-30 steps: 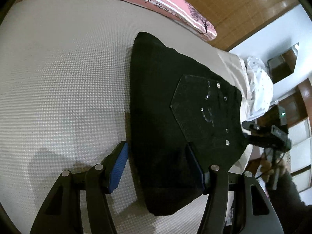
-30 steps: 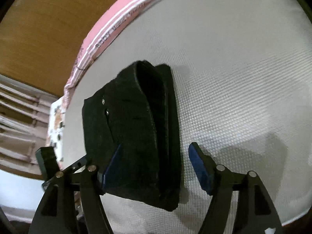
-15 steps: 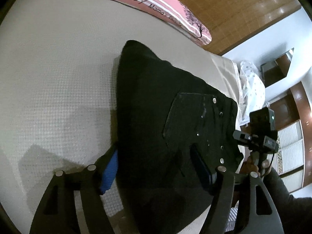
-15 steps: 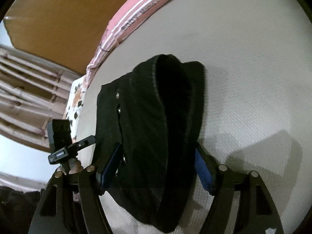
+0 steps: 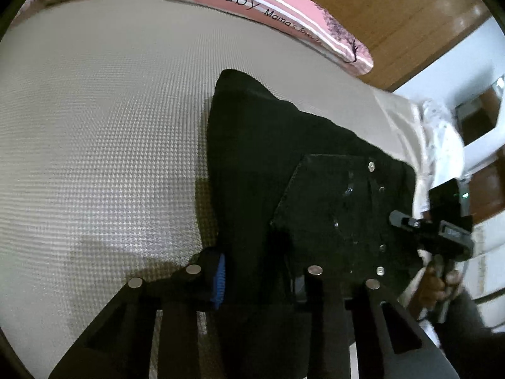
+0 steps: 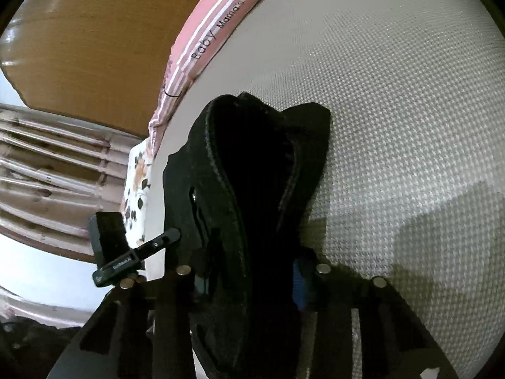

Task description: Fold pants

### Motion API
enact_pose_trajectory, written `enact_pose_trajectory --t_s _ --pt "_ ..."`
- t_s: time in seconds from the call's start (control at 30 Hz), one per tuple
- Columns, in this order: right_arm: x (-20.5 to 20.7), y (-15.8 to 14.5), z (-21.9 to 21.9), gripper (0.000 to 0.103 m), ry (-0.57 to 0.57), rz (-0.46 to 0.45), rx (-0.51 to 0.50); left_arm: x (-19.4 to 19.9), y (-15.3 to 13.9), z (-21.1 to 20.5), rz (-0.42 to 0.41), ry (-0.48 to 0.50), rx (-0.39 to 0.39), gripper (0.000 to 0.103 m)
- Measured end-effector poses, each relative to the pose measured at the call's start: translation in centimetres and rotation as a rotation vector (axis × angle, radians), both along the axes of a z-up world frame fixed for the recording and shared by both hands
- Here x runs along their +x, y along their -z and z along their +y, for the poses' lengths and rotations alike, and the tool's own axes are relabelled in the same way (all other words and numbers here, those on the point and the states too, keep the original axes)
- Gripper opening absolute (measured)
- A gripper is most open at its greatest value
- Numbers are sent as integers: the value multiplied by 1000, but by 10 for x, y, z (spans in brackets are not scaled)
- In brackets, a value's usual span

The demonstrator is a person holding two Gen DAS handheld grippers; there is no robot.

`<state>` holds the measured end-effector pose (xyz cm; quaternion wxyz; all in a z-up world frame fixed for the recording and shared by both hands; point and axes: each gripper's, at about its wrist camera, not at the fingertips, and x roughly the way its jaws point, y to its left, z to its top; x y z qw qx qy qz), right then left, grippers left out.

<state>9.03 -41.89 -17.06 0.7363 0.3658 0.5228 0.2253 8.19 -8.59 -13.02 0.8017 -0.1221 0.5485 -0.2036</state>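
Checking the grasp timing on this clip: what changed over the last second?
Both grippers moved in on the near edge of the folded black pants. The left gripper and right gripper, open a second ago, are closing, the fabric now pinched between their pads. The pants remain folded on the white mattress; the pink bedding is unmoved.

Both my wrist cameras look steeply down, close over the folded black denim pants [image 5: 284, 164] [image 6: 252, 189] on the cream waffle-weave mattress [image 5: 104, 132] [image 6: 410, 110], from opposite ends; each view shows both.
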Motion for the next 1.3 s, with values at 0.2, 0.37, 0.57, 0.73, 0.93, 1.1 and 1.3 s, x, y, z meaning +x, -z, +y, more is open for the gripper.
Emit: enact_pose_trajectory --t_s 0.2,0.37,0.57,0.73,0.93,1.1,1.3 --pt "0 -17 16 29 52 8 -94 -10 -11 -25 -66 25 197 20" --pt "-5 -36 31 26 117 -2 -179 -13 -15 -18 -75 39 200 11" --pt "-18 -57 53 24 174 -22 -229 -22 -23 -3 -93 48 192 9" --pt "-25 -64 71 23 195 -12 -227 -31 -31 9 -115 43 167 8" --pt "-29 -66 101 23 172 -10 -220 -40 -49 35 -162 20 166 8" --pt "-27 -68 132 23 133 -31 -206 -45 -57 59 -187 2 199 8" --pt "-11 -67 165 23 75 -43 -190 -45 -64 84 -206 -36 206 8"
